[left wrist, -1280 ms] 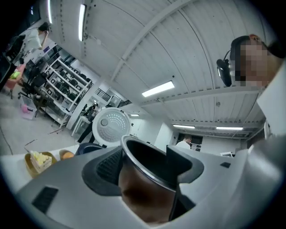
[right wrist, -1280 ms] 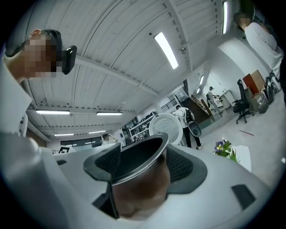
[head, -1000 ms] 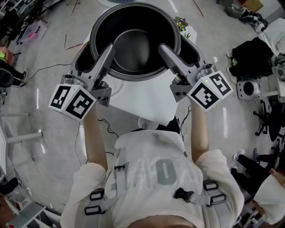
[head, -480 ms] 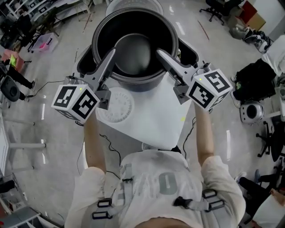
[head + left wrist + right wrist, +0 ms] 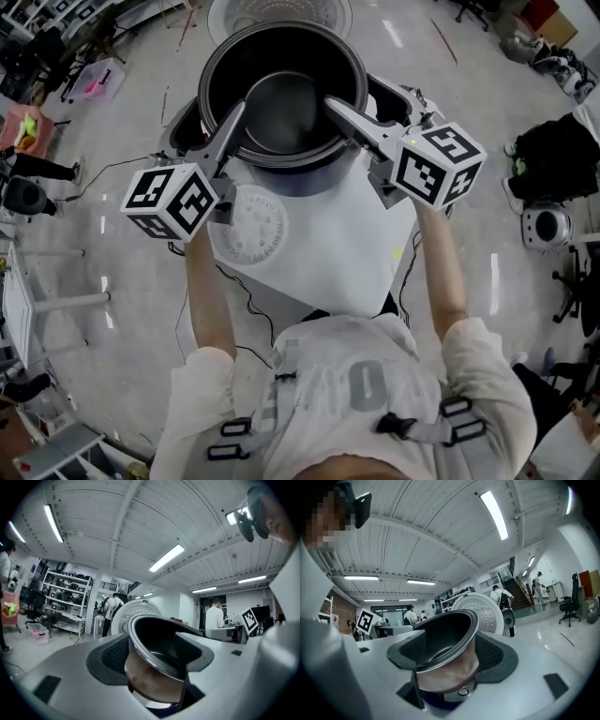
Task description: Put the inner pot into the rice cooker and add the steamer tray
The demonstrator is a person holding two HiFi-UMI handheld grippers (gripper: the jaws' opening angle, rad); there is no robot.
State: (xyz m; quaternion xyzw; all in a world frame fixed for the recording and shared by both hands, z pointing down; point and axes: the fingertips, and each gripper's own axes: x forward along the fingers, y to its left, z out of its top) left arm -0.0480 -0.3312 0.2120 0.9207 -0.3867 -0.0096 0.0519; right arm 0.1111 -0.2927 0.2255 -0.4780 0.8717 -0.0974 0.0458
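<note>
While the left gripper (image 5: 232, 120) and right gripper (image 5: 337, 108) each clamp the rim of the inner pot (image 5: 281, 112) over the rice cooker (image 5: 398, 98), uneven lowering could tilt and jam it.

A glossy grey floor (image 5: 112, 309) spreads around the white tabletop (image 5: 328, 244). Overhead, a ribbed white ceiling (image 5: 103, 517) carries long tube lights (image 5: 166, 557), all lit. Metal shelving (image 5: 63, 597) stands at the far left. A black office chair (image 5: 569, 603) and a staircase (image 5: 519, 590) are at the far right.
</note>
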